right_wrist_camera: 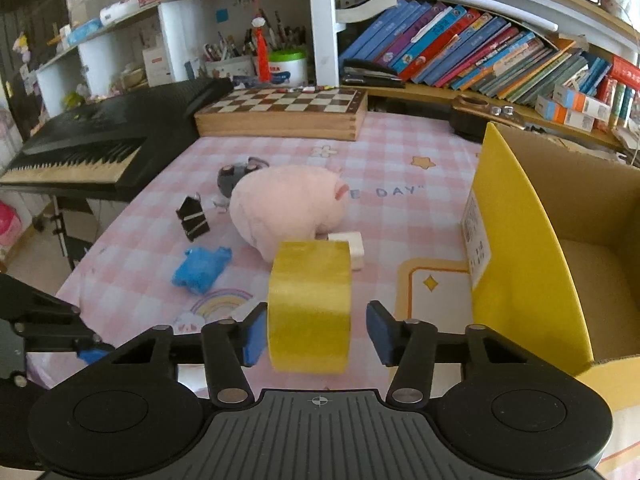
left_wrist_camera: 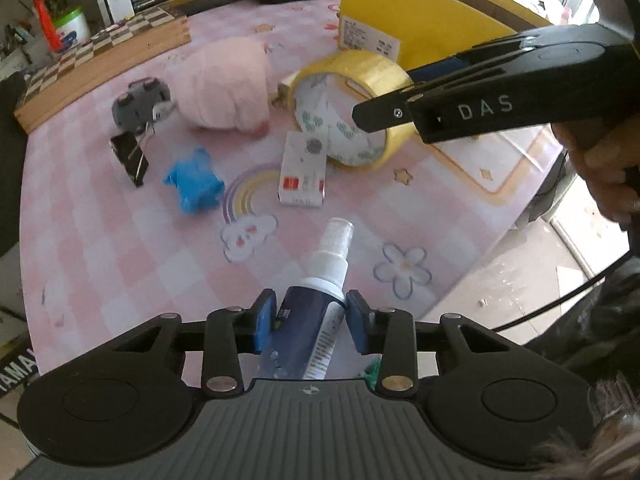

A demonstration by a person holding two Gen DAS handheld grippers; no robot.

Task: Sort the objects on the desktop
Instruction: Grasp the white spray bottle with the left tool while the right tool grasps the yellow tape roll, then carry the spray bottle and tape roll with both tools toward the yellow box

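- The left gripper [left_wrist_camera: 310, 322] is clamped on a spray bottle [left_wrist_camera: 310, 320]: dark blue body with a white label panel, white pump neck and a clear cap pointing forward, held above the near edge of the pink checked tablecloth [left_wrist_camera: 120, 240].
- The right gripper [right_wrist_camera: 316, 334] has its jaws spread apart, one on each side of a roll of yellow tape [right_wrist_camera: 310, 306] standing on edge; the blue pads [right_wrist_camera: 256, 334] do not touch it.
- In the left view the tape's white core shows a green floral print.
- A small white box [left_wrist_camera: 302, 174] with red marks lies just beside the tape.
- Farther back sit a pink plush pig [right_wrist_camera: 286, 208], a crumpled blue item [right_wrist_camera: 202, 268], a black binder clip [right_wrist_camera: 193, 218] and a small grey object [left_wrist_camera: 138, 106].
- A yellow-sided cardboard box [right_wrist_camera: 516, 248] stands open at the right.
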